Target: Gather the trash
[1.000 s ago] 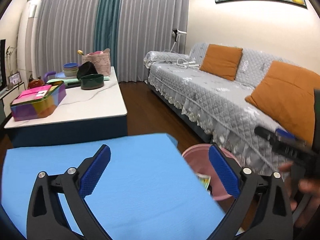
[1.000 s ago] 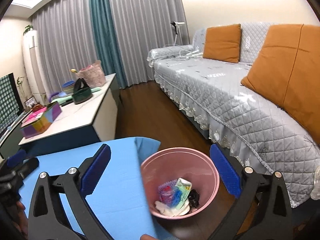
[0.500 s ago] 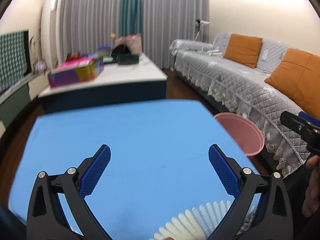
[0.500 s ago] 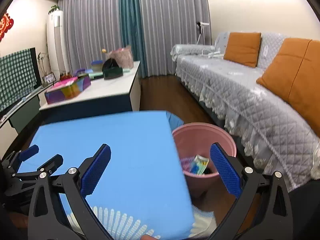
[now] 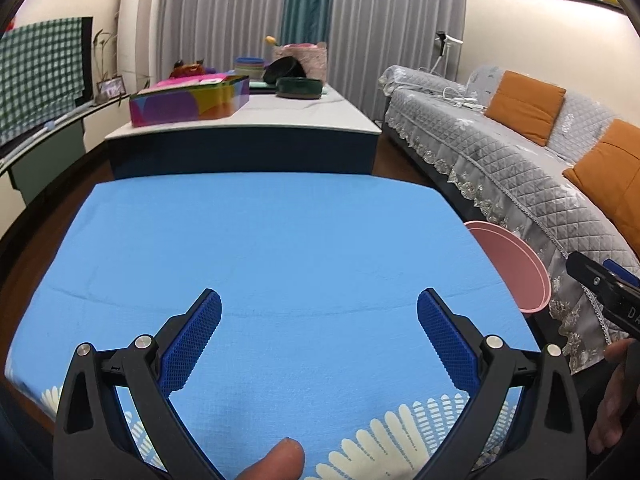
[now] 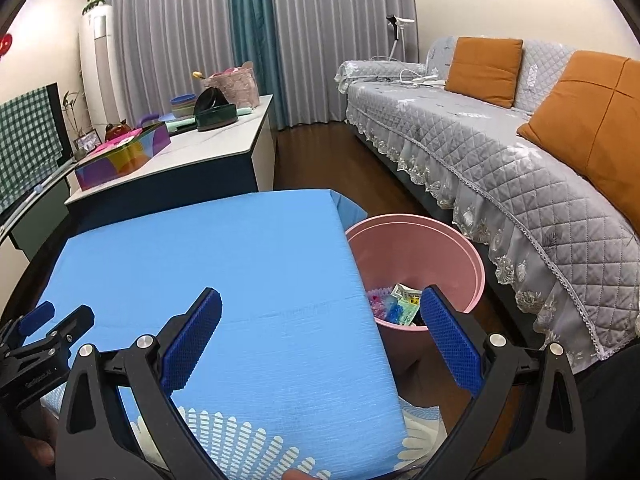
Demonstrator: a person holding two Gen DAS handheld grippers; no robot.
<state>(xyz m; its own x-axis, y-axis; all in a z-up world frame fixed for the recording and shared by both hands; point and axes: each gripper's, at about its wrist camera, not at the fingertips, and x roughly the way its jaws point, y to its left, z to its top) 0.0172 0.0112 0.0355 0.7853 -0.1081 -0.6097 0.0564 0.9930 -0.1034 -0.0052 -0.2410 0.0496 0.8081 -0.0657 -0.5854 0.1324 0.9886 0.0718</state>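
Observation:
A pink trash bin (image 6: 432, 248) stands on the floor at the right side of a table covered with a blue cloth (image 6: 224, 280). Several colourful wrappers (image 6: 396, 308) lie inside the bin. The bin's rim shows in the left wrist view (image 5: 516, 264). My left gripper (image 5: 320, 340) is open and empty over the blue cloth (image 5: 272, 264). My right gripper (image 6: 320, 340) is open and empty, hovering above the table's right edge and the bin. No trash is visible on the cloth.
A grey quilted sofa (image 6: 500, 152) with orange cushions runs along the right. A white-topped coffee table (image 5: 248, 120) beyond the blue table carries a colourful box (image 5: 188, 100), bowls and a basket. Wooden floor lies between them.
Both grippers have pulled back and left from over the bin to above the blue table. Both stayed open and empty.

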